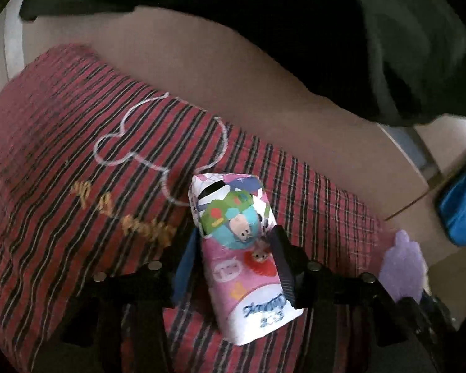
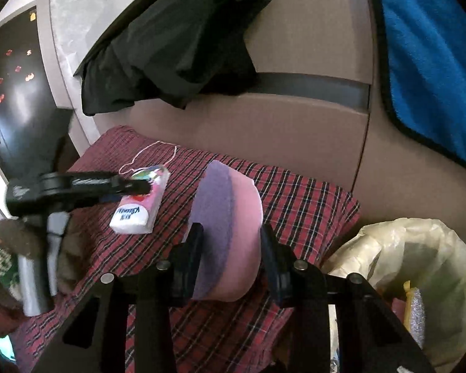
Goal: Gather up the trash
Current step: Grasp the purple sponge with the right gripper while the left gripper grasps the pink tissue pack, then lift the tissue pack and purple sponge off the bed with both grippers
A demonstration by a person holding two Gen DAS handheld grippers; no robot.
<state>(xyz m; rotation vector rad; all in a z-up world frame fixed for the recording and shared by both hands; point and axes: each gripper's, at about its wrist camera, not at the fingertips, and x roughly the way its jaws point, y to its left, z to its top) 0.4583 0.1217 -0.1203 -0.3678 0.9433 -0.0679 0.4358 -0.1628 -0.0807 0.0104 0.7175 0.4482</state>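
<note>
Red plaid cushion [image 1: 62, 161] fills the lower left of your left wrist view, with a beige sofa back [image 1: 233, 71] curving above it and a black garment [image 1: 326, 31] draped across the top. Your tissue pack [image 1: 236, 248] sits at centre bottom: a soft pink and white packet printed with cartoon characters, blue lettering on its white near end, its far end pointing up the frame. Your left claw [image 1: 236, 261] is pinching that tissue pack, one black finger pressed on each long side.

From the right wrist view, you see the same tissue pack [image 2: 139, 202] at centre left, low over the red plaid cushion [image 2: 295, 192]; whether it touches the cloth is unclear. The left claw [image 2: 133, 186] reaches in level from the left edge.

Your right claw [image 2: 230, 248] at lower centre is clamped on a sponge [image 2: 230, 217], purple on its left layer and pink on its right, standing on edge between the fingers. A pale plastic trash bag [image 2: 419, 248] gapes at lower right, just beside that claw. A blue towel [image 2: 435, 62] hangs at upper right.
</note>
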